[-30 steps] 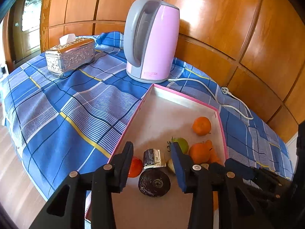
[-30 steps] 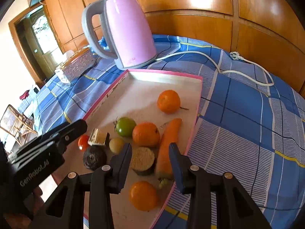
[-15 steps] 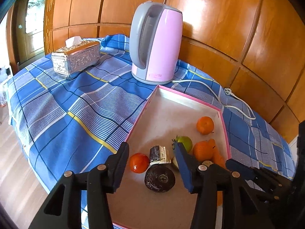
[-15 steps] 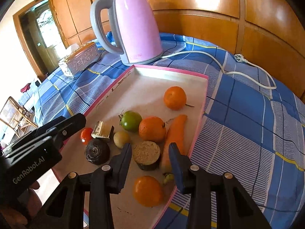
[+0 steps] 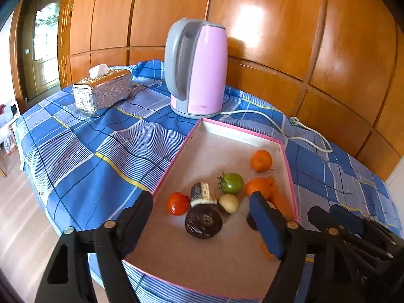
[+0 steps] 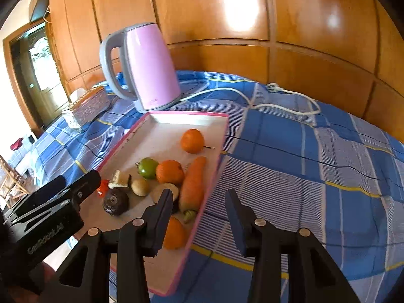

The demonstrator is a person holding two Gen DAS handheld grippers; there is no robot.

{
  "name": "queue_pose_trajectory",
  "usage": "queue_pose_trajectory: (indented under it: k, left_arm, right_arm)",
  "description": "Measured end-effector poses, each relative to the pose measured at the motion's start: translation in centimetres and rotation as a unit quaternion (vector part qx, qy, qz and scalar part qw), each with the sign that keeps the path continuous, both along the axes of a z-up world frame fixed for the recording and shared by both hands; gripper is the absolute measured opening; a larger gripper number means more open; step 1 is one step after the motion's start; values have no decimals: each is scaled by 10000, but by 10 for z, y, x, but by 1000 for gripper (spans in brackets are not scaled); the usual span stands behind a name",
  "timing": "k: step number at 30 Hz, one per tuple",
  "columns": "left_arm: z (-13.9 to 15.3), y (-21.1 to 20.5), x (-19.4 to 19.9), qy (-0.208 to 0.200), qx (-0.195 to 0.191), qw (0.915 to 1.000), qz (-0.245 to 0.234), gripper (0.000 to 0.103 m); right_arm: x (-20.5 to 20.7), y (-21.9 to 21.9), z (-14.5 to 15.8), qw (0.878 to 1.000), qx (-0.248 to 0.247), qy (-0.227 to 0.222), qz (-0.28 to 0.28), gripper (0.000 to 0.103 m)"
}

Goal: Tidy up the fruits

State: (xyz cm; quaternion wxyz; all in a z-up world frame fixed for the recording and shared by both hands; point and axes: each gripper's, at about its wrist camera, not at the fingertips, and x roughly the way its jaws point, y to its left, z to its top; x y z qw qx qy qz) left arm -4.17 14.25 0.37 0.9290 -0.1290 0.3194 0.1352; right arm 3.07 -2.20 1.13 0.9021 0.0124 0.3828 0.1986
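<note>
Looking through your left wrist camera first: your left gripper (image 5: 200,213) hung over the near end of the pink-rimmed tray (image 5: 290,176), jaws opening wide, nothing pressed between the pads. Framed between the fingers but lower down lay the dark round fruit (image 5: 203,222), red tomato (image 5: 177,203), a cut piece with dark skin (image 5: 202,194) and a small pale fruit (image 5: 228,203). Green tomato (image 5: 231,182) sat just behind them, one orange (image 5: 257,187) partly behind your right finger, another orange (image 5: 261,160) alone near the far right rim. Far half of the tray floor was bare, plenty of room there. Left rim ran close beside your left finger. Pink kettle (image 5: 197,68) stood just past the far rim, silver tissue box (image 5: 103,93) well to the left, white cord (image 5: 272,116) trailing right on the blue plaid cloth (image 5: 83,151). Your right gripper (image 5: 348,223) showed at the lower right edge.

Right wrist view: your right gripper (image 6: 199,202) straddled the tray's right rim (image 6: 202,217), jaws opening slightly, only a modest gap, gripping nothing. Left finger was over the tray, right finger over cloth. Carrot (image 6: 193,184) lay along that rim, tight to the edge; a tan-topped cut piece (image 6: 164,189) and a near orange (image 6: 174,232) sat partly hidden by your left finger. Open cloth stretched wide to the right. Your left gripper (image 6: 75,189) crowded the tray's near left side.
</note>
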Motion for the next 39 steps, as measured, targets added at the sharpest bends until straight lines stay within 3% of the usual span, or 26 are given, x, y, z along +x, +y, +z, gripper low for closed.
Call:
queue_pose_trajectory:
  k: [13,39]
  left_arm:
    - [-4,-25,-15,-13,257,9996,-131,93]
    - [-5,-21,-15,32,210,9997,-86,95]
  right_arm:
    - [-10,-15,-19,9995,-145,163,-235,44]
    - [-18,-9,-25,9994,-253,219,-90,44]
